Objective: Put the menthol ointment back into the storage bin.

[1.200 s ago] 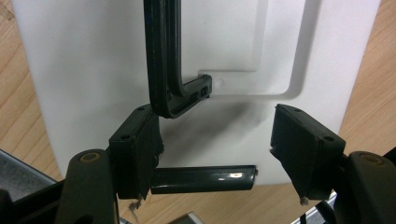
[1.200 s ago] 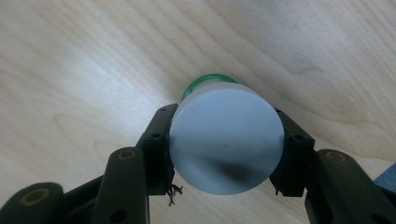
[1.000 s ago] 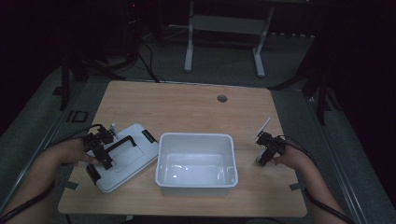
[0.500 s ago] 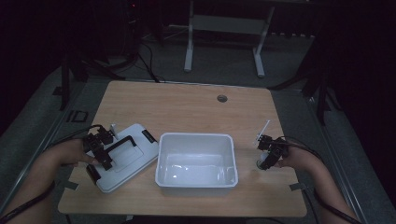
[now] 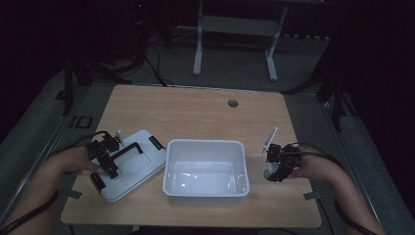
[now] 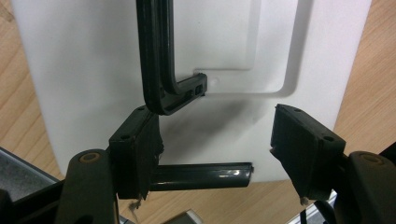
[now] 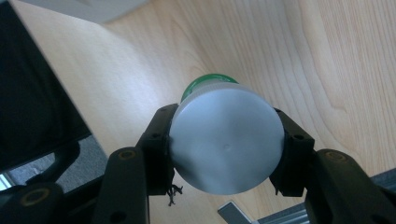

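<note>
1. Writing is nowhere readable: the bottle (image 7: 226, 140) in the right gripper view turns a plain grey round end to the camera, with a green band (image 7: 205, 83) behind it, and no label or brand can be made out.
2. Right hand-held gripper (image 5: 275, 169) pinches that bottle; its two black jaws press on opposite sides of the round body, which is clear of the wood below it.
3. In the high view this hand-held gripper is near the right edge of the counter (image 5: 195, 112), just beside the right wall of the white tub (image 5: 205, 147), and apart from it.
4. The tub sits at the middle of the counter's near edge.
5. Left hand-held gripper (image 5: 105, 164) stands spread over the white lid (image 5: 147, 159), which lies flat by the near left corner of the counter, just left of the tub.
6. In the left gripper view the jaws are apart, with the lid's black handle (image 6: 161, 60) folded out above the left jaw and a black bar (image 6: 201, 176) running between the jaws; whether either pad touches them I cannot tell.
7. The lid's moulded surface carries no lettering that can be read.
</note>
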`<state>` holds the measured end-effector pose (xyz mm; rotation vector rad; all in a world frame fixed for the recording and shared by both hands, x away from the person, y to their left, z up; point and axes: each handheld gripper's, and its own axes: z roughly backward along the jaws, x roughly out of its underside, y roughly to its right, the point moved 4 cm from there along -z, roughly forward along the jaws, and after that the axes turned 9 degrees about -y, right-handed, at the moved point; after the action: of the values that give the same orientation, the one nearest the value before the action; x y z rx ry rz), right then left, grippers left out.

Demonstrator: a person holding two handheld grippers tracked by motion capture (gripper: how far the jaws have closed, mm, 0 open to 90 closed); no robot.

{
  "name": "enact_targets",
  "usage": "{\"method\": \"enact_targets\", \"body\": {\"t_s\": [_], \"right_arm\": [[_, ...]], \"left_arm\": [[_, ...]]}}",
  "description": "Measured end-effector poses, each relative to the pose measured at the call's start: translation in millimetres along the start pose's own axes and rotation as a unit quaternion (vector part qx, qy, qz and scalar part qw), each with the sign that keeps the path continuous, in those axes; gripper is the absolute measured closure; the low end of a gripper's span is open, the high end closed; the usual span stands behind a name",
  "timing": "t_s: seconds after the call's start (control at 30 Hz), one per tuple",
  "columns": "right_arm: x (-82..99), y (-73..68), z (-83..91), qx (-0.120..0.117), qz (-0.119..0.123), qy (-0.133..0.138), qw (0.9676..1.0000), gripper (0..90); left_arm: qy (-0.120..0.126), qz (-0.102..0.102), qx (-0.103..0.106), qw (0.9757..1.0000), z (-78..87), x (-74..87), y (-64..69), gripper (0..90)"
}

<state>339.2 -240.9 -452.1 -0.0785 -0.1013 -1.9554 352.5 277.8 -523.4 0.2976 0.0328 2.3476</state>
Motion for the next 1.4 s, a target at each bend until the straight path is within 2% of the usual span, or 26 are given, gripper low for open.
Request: {"method": "enact_targets", "body": {"t_s": [0.17,0.3,0.47,0.6,0.7,0.77,1.17,1.4], "right_arm": [[-3.5,-9.4,12.9,-0.001,0.023,-0.004,0.9997,49.7],[-6.7,-12.7,25.4,0.000,0.024,-0.001,0.9997,49.7],[-11.2,-19.4,42.7,0.003,0.040,-0.002,0.9992,49.7],[-15.0,-26.4,60.9,0.010,0.053,0.006,0.9985,49.7],[-18.6,-33.7,74.4,0.013,0.062,0.021,0.9978,49.8],[-21.1,-38.5,80.1,0.008,0.072,0.030,0.9969,49.7],[-43.5,-60.1,98.2,0.026,0.115,0.034,0.9925,49.8],[-59.5,-70.1,101.5,0.028,0.137,0.033,0.9895,49.8]], "left_arm": [[0.000,-0.003,-0.004,1.0000,2.8,-0.9,0.6,32.8],[0.001,-0.002,-0.005,1.0000,5.1,-0.6,1.4,32.8],[0.002,-0.001,-0.002,1.0000,6.2,-1.3,1.5,32.8],[-0.005,-0.004,-0.007,1.0000,5.6,-1.5,1.0,32.8],[0.002,-0.005,-0.010,0.9999,6.4,-2.4,1.1,32.8],[0.007,-0.002,-0.005,1.0000,6.9,-2.6,0.5,32.8],[-0.006,-0.005,-0.009,0.9999,7.3,0.0,2.5,32.8],[0.000,-0.004,-0.006,1.0000,8.5,-0.6,2.2,32.8]]}}
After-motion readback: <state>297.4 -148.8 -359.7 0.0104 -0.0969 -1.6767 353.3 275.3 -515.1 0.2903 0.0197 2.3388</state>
